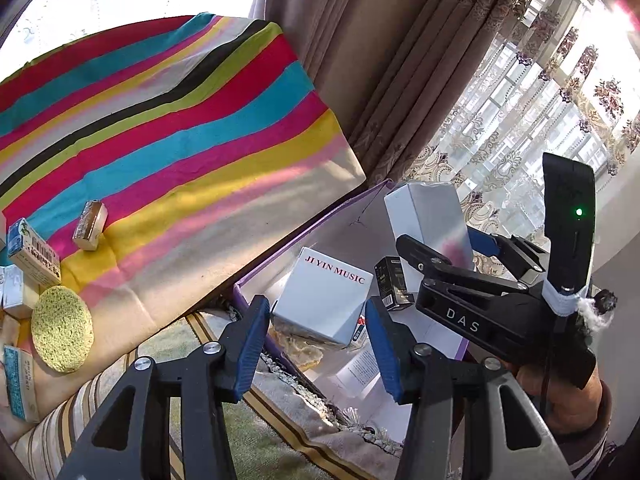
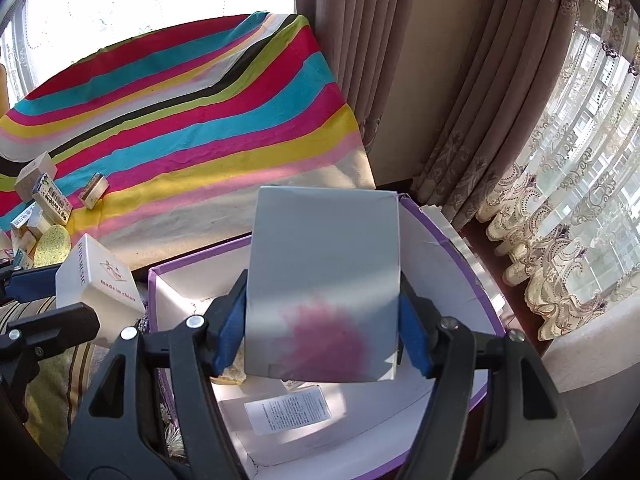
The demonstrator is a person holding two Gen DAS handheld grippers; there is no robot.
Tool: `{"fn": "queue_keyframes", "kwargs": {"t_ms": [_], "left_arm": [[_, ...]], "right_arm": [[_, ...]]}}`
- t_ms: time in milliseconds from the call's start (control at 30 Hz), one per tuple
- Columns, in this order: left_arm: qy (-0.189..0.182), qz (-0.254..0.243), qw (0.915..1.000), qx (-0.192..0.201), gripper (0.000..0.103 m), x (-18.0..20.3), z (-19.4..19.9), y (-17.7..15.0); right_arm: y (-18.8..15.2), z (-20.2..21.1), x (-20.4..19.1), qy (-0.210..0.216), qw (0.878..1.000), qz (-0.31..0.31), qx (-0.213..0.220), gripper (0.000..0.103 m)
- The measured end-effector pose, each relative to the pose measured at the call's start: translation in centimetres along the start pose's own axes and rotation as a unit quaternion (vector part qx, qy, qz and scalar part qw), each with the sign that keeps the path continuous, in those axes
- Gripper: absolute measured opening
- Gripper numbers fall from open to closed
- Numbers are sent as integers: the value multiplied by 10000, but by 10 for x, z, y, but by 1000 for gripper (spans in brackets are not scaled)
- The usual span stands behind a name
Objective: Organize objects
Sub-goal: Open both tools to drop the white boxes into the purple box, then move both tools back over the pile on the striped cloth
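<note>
My right gripper (image 2: 322, 316) is shut on a tall grey box with a pink blotch (image 2: 324, 280) and holds it above the purple-rimmed white bin (image 2: 452, 264). The same grey box (image 1: 430, 220) and the right gripper (image 1: 444, 264) show in the left wrist view. My left gripper (image 1: 316, 324) holds a white "JI YIN MUSIC" box (image 1: 324, 300) between its blue pads at the bin's near edge (image 1: 256, 276); this box also shows in the right wrist view (image 2: 96, 280).
A striped cloth (image 1: 168, 120) covers the table. At its left lie several small boxes (image 1: 34, 252), a gold-wrapped block (image 1: 91, 225) and a round yellow sponge (image 1: 62, 328). A black box (image 1: 394, 284) and papers (image 2: 288, 408) lie in the bin. Curtains (image 2: 460, 100) hang behind.
</note>
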State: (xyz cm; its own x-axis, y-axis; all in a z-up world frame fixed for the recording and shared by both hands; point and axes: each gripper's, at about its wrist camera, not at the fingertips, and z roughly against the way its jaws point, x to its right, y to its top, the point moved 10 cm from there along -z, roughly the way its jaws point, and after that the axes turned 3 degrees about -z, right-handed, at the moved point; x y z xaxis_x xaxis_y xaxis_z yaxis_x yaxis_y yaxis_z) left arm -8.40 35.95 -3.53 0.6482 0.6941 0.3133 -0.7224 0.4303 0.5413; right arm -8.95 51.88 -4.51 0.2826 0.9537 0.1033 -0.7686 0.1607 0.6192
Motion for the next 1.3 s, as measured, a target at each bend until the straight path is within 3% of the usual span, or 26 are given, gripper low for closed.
{"fn": "queue_keyframes", "kwargs": {"t_ms": [133,567,1300], "left_arm": [[-70,188,9998,21,59,-5,1,-1],[261,514,9977,359,60,-46,41,-8],[639,1507,9838,736,65,-154,119,-74]], "right_arm": [[-4,-7,-1,92,9999,-6,-130,72],[-7,7,-53,644,9972,325,-182,81],[-17,48,-162,1367,9832,1192,-209,82]]}}
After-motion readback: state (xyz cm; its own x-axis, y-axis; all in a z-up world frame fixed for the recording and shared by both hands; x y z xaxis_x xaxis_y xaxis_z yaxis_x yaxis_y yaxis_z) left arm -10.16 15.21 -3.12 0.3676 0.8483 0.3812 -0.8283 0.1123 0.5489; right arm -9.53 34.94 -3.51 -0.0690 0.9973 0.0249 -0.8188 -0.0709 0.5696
